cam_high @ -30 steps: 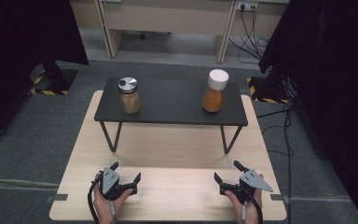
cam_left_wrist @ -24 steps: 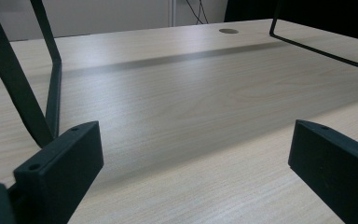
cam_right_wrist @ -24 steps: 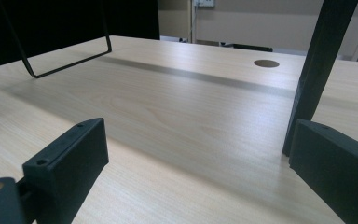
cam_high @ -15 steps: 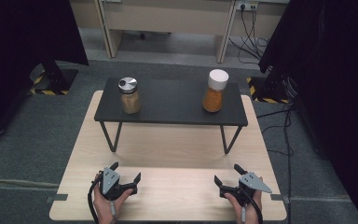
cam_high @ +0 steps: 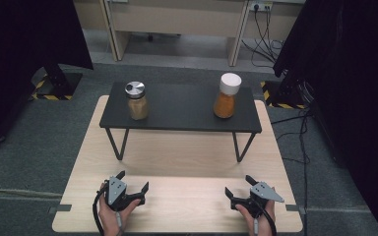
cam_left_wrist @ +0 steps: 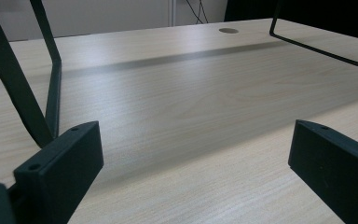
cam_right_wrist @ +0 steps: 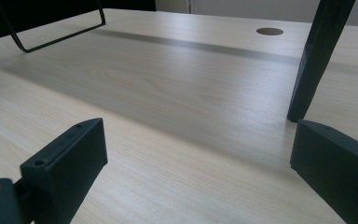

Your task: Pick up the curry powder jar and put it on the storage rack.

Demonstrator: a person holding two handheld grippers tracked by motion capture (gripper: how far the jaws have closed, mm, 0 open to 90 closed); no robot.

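Jars are standing upright on the black raised shelf (cam_high: 179,110) at the far side of the wooden table (cam_high: 177,206), and both grippers are resting low on the near edge, well apart from them. The left gripper (cam_high: 132,186) is sitting with its jaws spread wide and holding nothing; the right gripper (cam_high: 237,189) is doing the same. Straight ahead of the left one and higher up, the brown jar with the metal lid (cam_high: 136,101) is waiting; the orange jar with the white cap (cam_high: 226,96) is lying ahead of the right one, so each hand is nearer its own jar. Any reach, I'd judge, is going forward and upward, over the shelf's front edge, not under it between the thin legs.
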